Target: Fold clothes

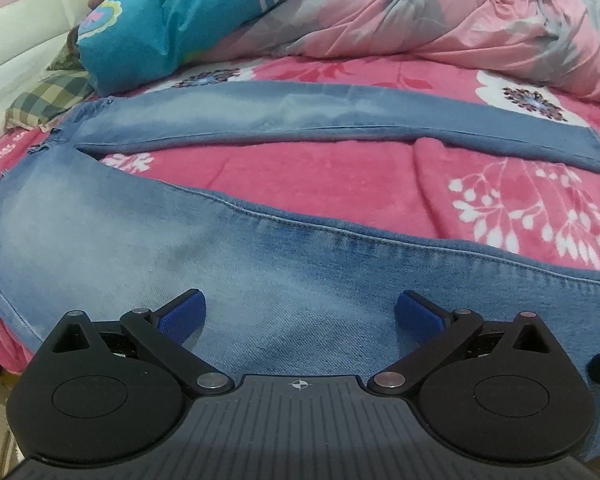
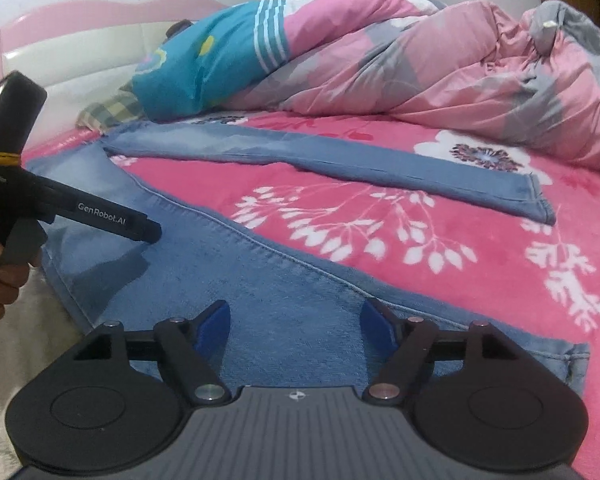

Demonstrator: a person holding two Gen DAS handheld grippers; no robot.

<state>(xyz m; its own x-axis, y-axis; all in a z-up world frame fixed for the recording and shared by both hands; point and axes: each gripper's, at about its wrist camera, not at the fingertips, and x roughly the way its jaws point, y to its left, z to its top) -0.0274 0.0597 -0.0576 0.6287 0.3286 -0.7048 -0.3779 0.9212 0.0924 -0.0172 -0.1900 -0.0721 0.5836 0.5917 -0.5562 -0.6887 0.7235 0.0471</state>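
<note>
Two open grippers poised over jeans spread on a bed.

Left gripper point(image 1: 300, 316) and right gripper point(image 2: 296, 328), jaws wide and empty, hover over the near leg of the jeans point(image 1: 148, 248), probably about to pinch it; the far leg lies apart across the pink blanket point(image 2: 380, 280).

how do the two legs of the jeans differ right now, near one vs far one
The near leg runs under both grippers, left gripper and right gripper, whose jaws stand open above it; the far leg has no gripper over it. The near leg looks paler and more washed out at the thigh; the far leg is a more even blue. Both lie flat on the pink floral blanket, splayed in a V.
</note>
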